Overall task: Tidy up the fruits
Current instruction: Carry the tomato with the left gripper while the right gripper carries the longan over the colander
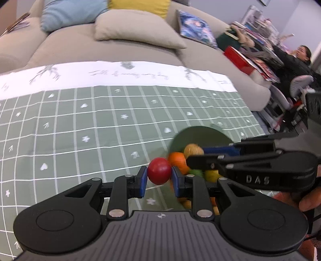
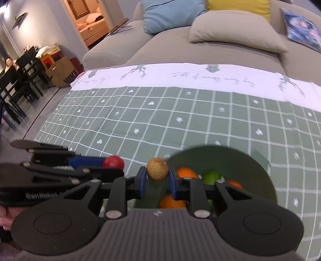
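Over the green-checked bench (image 2: 180, 112), left hand-held gripper (image 1: 159, 178) is clamping a red fruit (image 1: 159, 170) while right hand-held gripper (image 2: 156, 180) is clamping a tan fruit (image 2: 157, 168) beside the green bowl (image 2: 250, 166).

A grey-beige sofa (image 2: 180, 50) is seen along the far side of the counter (image 2: 180, 120), which is covered by a green cloth with a white grid and a white printed border. Light blue (image 2: 170, 14), yellow (image 2: 236, 5), beige (image 2: 234, 28) and blue patterned (image 2: 301, 26) cushions are laid on the sofa. In the right wrist view, black dining chairs (image 2: 18, 80), grey walls and a warmly lit doorway (image 2: 86, 18) are shown at the left. In the left wrist view, cluttered shelves (image 1: 258, 24) and a seated person (image 1: 297, 60) are shown at the right.
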The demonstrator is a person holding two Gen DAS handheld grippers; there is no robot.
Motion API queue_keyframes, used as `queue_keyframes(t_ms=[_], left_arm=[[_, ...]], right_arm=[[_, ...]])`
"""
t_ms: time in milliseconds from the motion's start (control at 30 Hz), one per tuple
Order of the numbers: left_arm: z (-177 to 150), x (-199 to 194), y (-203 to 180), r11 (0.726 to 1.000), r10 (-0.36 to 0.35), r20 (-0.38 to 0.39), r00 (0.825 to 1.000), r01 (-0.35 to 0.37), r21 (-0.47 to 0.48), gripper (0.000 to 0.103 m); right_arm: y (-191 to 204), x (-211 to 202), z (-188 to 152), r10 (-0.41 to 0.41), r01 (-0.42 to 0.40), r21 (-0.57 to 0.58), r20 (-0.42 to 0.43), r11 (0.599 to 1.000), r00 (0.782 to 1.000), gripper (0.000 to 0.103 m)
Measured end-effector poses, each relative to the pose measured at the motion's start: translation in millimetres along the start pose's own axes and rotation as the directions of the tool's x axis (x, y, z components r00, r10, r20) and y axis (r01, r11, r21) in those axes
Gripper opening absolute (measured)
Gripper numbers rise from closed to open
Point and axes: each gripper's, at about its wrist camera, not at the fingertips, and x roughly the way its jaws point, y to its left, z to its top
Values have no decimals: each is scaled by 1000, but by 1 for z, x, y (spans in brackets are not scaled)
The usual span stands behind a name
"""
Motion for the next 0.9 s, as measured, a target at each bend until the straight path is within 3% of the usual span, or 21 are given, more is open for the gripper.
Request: queue_keyframes(t_ms=[200,400,900], left_arm=[[-4,10,-33,997,-27,-27,999,29,76,28],[-15,28,-56,992,-9,-91,996,21,123,28],[-17,72,-68,987,47,-268,962,-4,160,28]], right_arm=[[-17,-24,-36,-56,56,18,0,998,998,20],[-34,-29,-64,-90,91,45,-25,995,996,20],[-52,-9,-79,-73,77,62,-69,995,995,19]])
